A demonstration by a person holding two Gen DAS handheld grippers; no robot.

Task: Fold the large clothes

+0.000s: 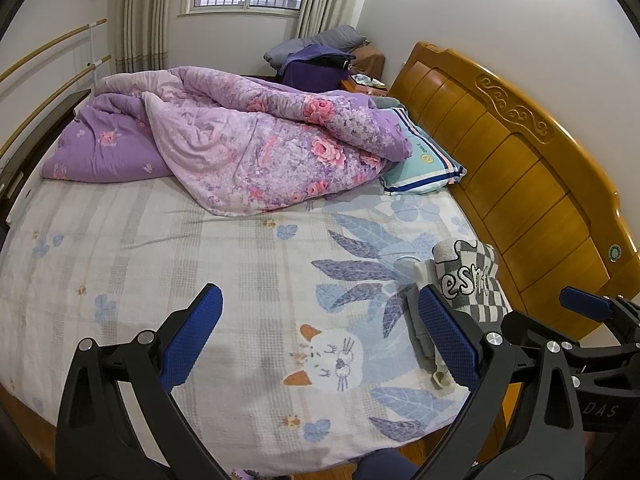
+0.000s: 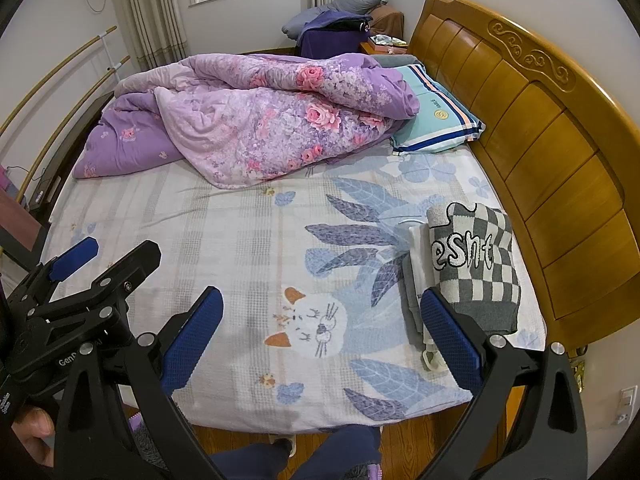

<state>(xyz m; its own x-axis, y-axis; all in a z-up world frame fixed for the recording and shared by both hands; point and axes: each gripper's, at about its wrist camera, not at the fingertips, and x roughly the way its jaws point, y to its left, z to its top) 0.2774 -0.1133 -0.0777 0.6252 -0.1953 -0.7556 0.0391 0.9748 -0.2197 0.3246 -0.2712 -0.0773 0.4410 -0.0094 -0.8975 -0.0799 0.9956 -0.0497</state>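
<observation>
A folded grey-and-white checkered garment (image 2: 476,264) with lettering lies on a small stack of folded clothes at the bed's right side, next to the headboard; it also shows in the left wrist view (image 1: 470,280). My left gripper (image 1: 320,340) is open and empty above the bed's near edge. My right gripper (image 2: 320,340) is open and empty, held beside it; its right finger (image 2: 452,344) overlaps the stack in view. The left gripper also shows at the left of the right wrist view (image 2: 104,256), and the right gripper's blue tip (image 1: 584,304) at the right of the left wrist view.
The bed sheet (image 2: 240,248) has a cat and leaf print. A crumpled purple floral quilt (image 2: 260,120) and a teal striped pillow (image 2: 436,120) lie at the far side. A wooden headboard (image 2: 540,120) runs along the right. Wooden rails (image 2: 60,80) line the left wall.
</observation>
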